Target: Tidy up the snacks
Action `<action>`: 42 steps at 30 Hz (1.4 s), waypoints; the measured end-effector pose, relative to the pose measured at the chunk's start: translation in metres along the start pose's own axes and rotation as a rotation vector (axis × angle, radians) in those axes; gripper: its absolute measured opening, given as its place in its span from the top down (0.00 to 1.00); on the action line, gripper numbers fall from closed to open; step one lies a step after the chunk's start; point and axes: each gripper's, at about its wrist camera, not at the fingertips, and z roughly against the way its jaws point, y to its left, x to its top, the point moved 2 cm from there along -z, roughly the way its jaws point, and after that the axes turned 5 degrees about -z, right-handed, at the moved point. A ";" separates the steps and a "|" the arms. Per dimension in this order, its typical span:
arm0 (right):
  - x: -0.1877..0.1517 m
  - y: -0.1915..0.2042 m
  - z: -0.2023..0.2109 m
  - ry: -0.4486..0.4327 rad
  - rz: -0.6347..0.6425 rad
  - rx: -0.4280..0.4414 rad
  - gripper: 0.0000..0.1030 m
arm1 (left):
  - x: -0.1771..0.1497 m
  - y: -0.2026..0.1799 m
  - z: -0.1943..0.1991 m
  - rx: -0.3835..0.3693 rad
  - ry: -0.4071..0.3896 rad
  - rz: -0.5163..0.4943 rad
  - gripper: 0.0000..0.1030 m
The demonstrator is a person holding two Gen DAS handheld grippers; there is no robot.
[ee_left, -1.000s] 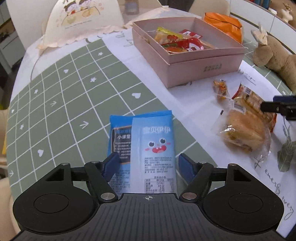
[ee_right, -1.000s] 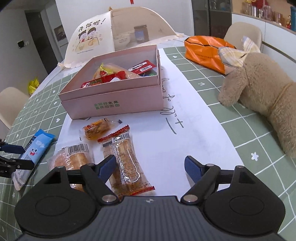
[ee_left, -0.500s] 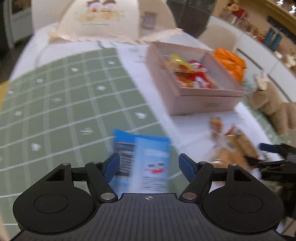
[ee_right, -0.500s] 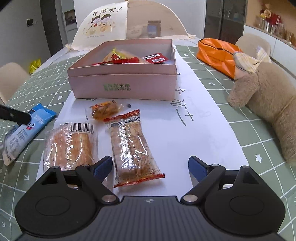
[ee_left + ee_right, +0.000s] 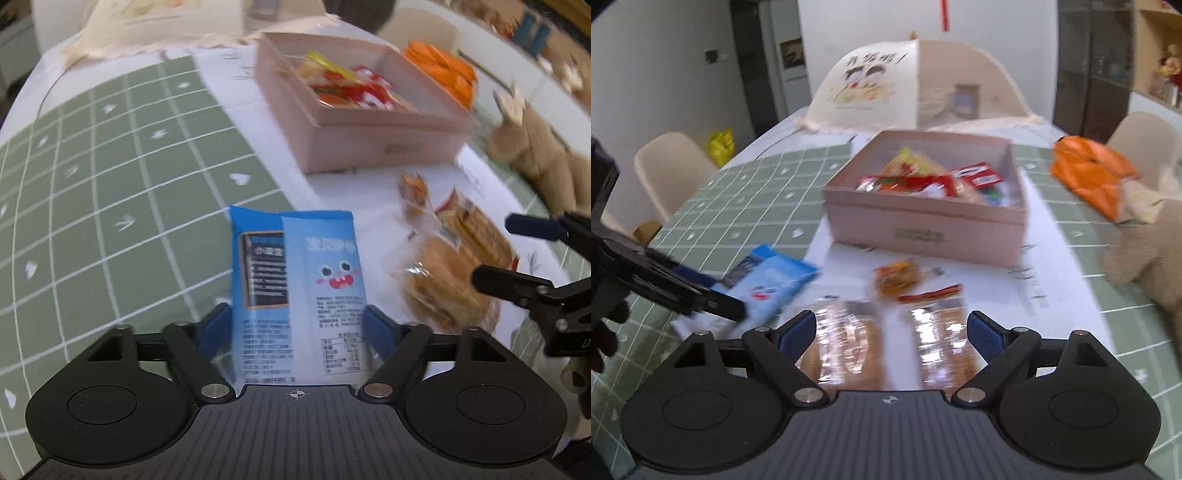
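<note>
Your left gripper (image 5: pixel 297 328) has its two blue pads pressed against the sides of the blue snack packet (image 5: pixel 295 280), so it is clamped on that packet. The packet stands out forward from between the fingers, its cartoon face upward, and from the right wrist camera it appears raised above the table rather than lying flat, though the blur makes that hard to confirm. It sits on the near-left side of the pink box (image 5: pixel 369 122), well apart from it.

Your right gripper (image 5: pixel 892 328) is spread wide with nothing between its pads. Directly under it, on the near side of the pink box, lie two clear-wrapped pastries side by side: a round bun (image 5: pixel 846 347) toward the left pad and a long biscuit pack (image 5: pixel 942 332) with a red end toward the right pad. Neither pad touches them as far as the view shows.

A small orange snack packet (image 5: pixel 897 277) lies between those pastries and the front wall of the pink box. The box is open and already holds several red and yellow wrappers (image 5: pixel 923 181).

To the right of the box are an orange bag (image 5: pixel 1093 173) and a tan plush toy (image 5: pixel 1145 254). Behind the box stands a folding mesh food cover (image 5: pixel 886 81).
</note>
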 end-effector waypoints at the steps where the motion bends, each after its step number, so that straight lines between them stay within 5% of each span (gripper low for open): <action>1: -0.001 0.003 -0.003 0.010 -0.001 0.005 0.13 | 0.001 -0.006 -0.003 0.016 0.006 -0.020 0.11; 16: -0.018 -0.005 0.000 0.046 -0.030 0.006 0.14 | 0.013 -0.018 -0.015 0.110 0.042 -0.046 0.13; 22: -0.018 0.002 -0.001 0.055 0.022 0.014 0.14 | 0.006 -0.011 -0.001 0.032 0.040 0.032 0.21; 29: 0.021 -0.006 0.008 -0.010 -0.022 0.054 0.14 | -0.004 -0.003 0.026 0.021 0.019 0.095 0.21; 34: 0.049 -0.013 -0.039 0.049 -0.075 0.023 0.15 | -0.001 -0.003 0.035 0.023 -0.009 0.106 0.20; 38: 0.054 -0.017 -0.084 0.136 -0.114 -0.007 0.25 | -0.001 -0.006 0.036 0.007 -0.010 0.100 0.20; 42: 0.053 -0.003 -0.089 0.145 -0.015 -0.027 0.58 | -0.002 -0.005 0.034 0.000 0.002 0.106 0.20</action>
